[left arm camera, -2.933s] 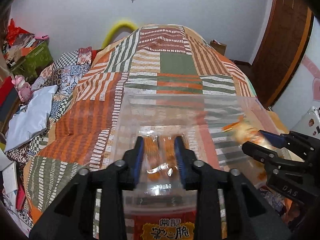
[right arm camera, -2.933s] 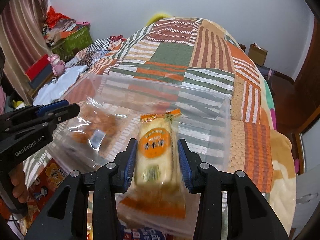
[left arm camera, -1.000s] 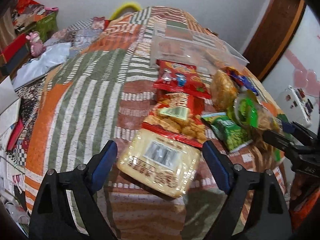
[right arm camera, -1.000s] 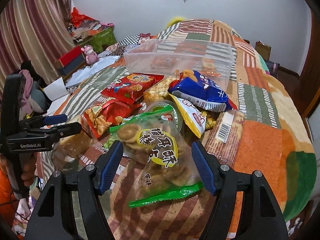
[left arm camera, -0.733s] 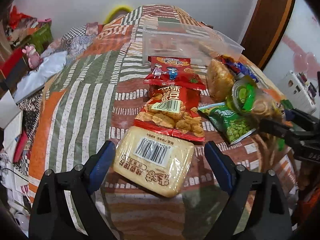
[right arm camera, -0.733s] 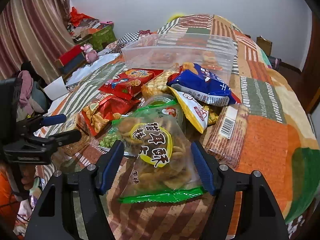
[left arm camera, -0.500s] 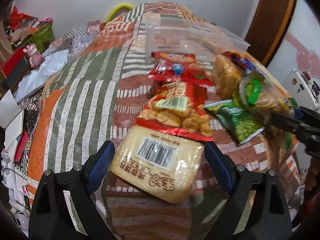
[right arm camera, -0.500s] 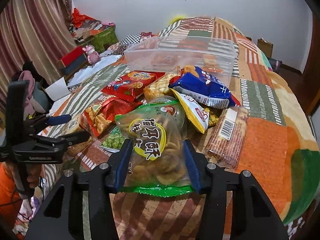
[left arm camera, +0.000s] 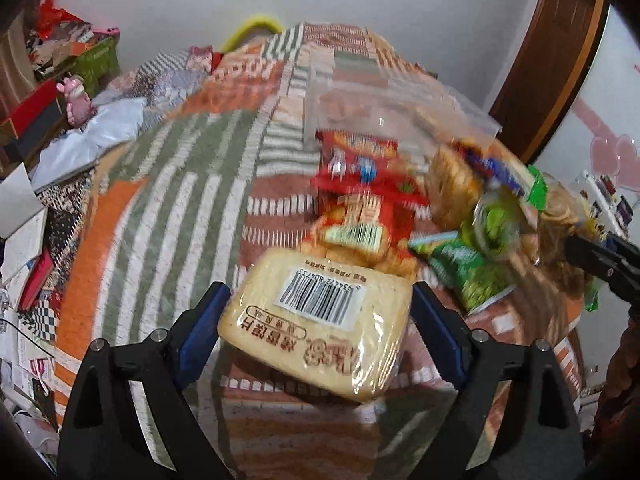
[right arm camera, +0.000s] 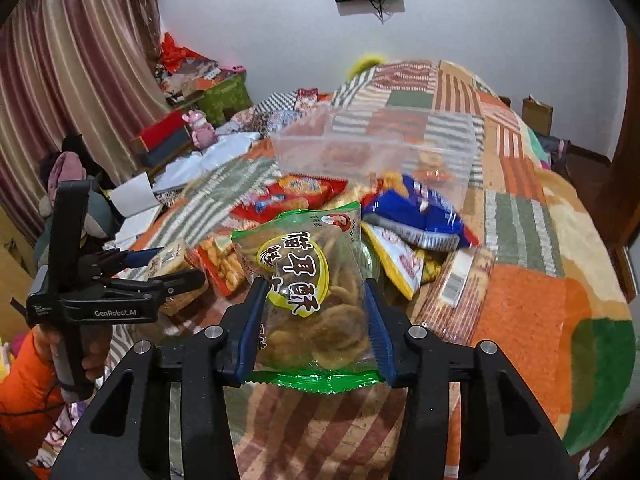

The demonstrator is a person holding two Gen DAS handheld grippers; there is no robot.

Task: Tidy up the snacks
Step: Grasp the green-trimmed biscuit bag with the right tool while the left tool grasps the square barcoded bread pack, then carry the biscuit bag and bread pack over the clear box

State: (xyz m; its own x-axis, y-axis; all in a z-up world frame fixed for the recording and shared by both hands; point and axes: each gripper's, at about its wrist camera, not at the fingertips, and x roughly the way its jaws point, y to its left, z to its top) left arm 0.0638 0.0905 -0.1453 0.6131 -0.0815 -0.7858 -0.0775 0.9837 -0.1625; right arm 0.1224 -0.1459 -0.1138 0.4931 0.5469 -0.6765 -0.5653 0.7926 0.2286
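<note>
1. The right claw (right arm camera: 314,328) sits low in the centre of the right wrist view, pointing forward and down over the bed (right arm camera: 528,312). Its blue pads pinch both sides of the clear cookie bag (right arm camera: 310,292) with a green trim and yellow label; its jaws have just been closing on that bag.
2. The left claw (left arm camera: 318,328) fills the bottom of the left wrist view, tilted down, its jaws spread wide. The pale toast packet (left arm camera: 320,324), barcode up, lies between the pads and reaches from one to the other; whether they squeeze it I cannot tell.
3. In the right wrist view the left claw shows at the left edge, gripped from below by a hand (right arm camera: 90,354) with an orange sleeve, its fingers aimed toward the middle of the frame.
4. The other snacks lie in a heap on the patchwork quilt in mid-frame: red bags (right arm camera: 292,196), a blue bag (right arm camera: 416,212), a green pea packet (left arm camera: 468,272).
5. The clear plastic box (right arm camera: 376,148) stands beyond the heap, in the upper centre.
</note>
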